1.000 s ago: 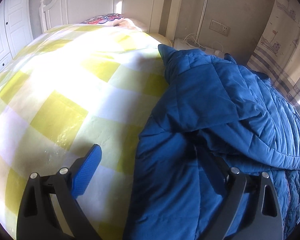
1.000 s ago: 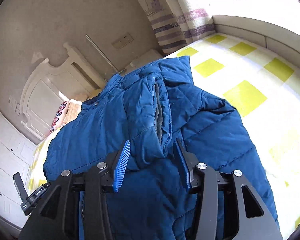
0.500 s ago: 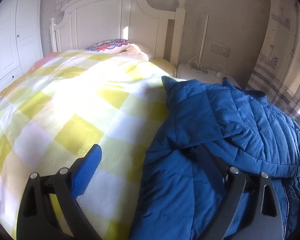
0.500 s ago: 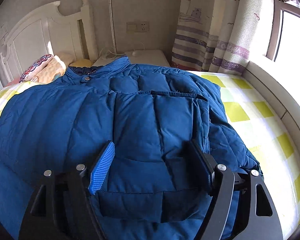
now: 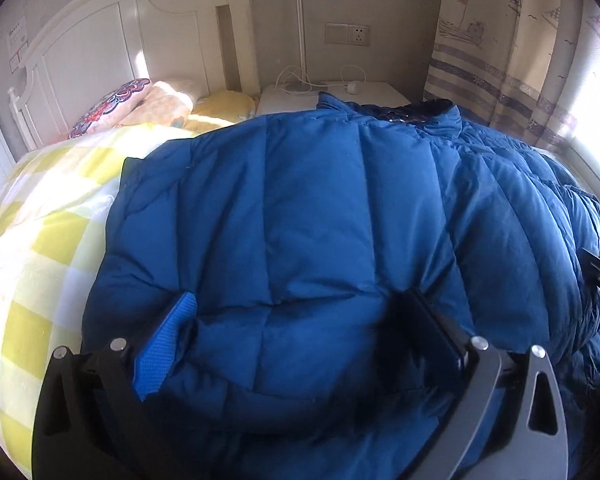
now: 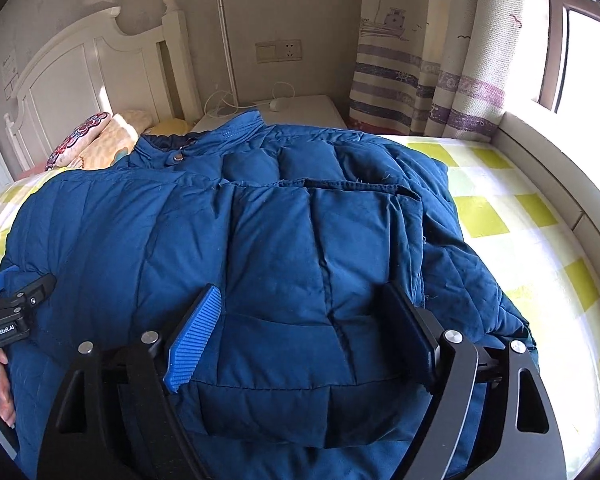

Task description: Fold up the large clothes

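Your left gripper (image 5: 300, 334) has its fingers spread wide, blue ribbed pad (image 5: 162, 350) on the left, with a puffy fold of the blue quilted down jacket (image 5: 300, 208) bulging between them; the pads flank it, and you cannot tell whether they press. From this left wrist view the jacket lies on the yellow-and-white checked bedspread (image 5: 40, 232), which shows bare to the left. Its collar (image 5: 416, 114) points to the far end, so the long axis runs near to far. Beyond stand the white wooden headboard (image 5: 100, 52), a patterned pillow (image 5: 112, 104), a white bedside table (image 5: 340, 94), a wall socket (image 5: 348, 34) and a striped curtain (image 5: 496, 48) at far right.

From the right wrist view, your right gripper (image 6: 304, 334) straddles the folded-over panel near the jacket's hem, its jaws opening, the cloth between them but not pinched. The collar with its snap button (image 6: 177, 157) again lies far, toward the headboard. Bare bedspread runs along the right, below the bright window (image 6: 588, 56). Your left gripper's black frame shows at the left edge, a hand (image 6: 2, 384) beneath it.
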`<state>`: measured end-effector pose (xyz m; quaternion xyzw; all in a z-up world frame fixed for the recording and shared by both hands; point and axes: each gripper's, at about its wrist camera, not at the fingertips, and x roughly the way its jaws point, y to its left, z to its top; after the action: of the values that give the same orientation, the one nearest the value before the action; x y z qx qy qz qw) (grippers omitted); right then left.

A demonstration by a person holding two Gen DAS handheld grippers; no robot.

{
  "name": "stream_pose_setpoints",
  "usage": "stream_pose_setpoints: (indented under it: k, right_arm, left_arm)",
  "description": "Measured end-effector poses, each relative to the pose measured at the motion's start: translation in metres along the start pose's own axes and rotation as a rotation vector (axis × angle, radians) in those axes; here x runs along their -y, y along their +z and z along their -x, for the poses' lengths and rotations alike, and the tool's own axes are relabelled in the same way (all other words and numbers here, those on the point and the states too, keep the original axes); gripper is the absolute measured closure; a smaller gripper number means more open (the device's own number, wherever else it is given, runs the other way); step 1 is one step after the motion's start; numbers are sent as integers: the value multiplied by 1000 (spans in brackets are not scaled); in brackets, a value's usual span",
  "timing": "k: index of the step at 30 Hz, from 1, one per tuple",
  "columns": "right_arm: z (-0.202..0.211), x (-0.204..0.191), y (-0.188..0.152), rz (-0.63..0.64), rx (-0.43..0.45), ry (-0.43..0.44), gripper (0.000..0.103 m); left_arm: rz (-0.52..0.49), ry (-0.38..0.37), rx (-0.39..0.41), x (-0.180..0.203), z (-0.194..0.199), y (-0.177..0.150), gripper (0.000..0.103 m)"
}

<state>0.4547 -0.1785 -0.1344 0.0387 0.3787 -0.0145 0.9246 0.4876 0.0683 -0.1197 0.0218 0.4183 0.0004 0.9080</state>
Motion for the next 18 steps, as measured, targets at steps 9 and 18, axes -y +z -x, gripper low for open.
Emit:
stream_pose_setpoints:
  k: [9,18]
  right_arm:
    - [-2,0,1,3,-6,4,20]
    - [-1,0,1,-5,-5,26,19]
  left_arm:
    - [47,-7,56,-23,4,88,3]
    - [106,18,-29,-35,-43,86,3]
